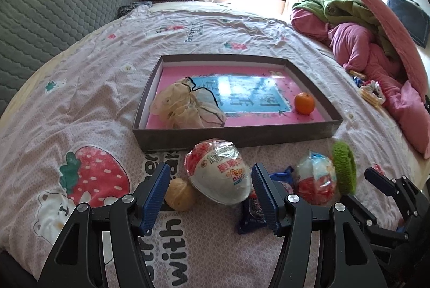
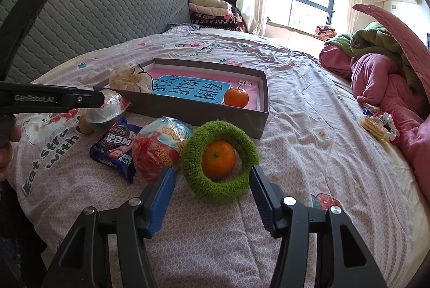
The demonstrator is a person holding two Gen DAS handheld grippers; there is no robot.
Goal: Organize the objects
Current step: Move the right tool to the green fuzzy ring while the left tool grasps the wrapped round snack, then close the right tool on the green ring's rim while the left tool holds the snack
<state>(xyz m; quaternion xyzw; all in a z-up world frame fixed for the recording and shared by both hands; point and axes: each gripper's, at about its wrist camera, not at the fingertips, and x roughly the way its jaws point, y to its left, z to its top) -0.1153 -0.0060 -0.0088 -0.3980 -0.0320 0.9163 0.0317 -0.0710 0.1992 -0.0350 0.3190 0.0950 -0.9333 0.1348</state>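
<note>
My left gripper (image 1: 211, 194) is open around a white bowl-shaped snack pack (image 1: 217, 175) lying on the bedspread; its left pad stands clear, with a tan ball (image 1: 179, 194) beside it. A blue biscuit packet (image 1: 252, 210) and a red-and-blue wrapped snack (image 1: 317, 177) lie to the right. My right gripper (image 2: 212, 180) is open, and a fuzzy green ring (image 2: 196, 153) lies just ahead of its tips around an orange (image 2: 219, 159). The grey box (image 2: 193, 110) behind holds a pink book, a mesh bag (image 2: 129, 79) and another orange (image 2: 236, 97). The left gripper (image 2: 103, 102) shows at the left.
Pink and green bedding (image 2: 381, 78) is heaped at the right, with small snack packs (image 2: 376, 124) beside it. A grey quilted headboard (image 2: 94, 11) and folded blankets (image 2: 209, 11) stand at the back. A hand (image 2: 8, 142) is at the left edge.
</note>
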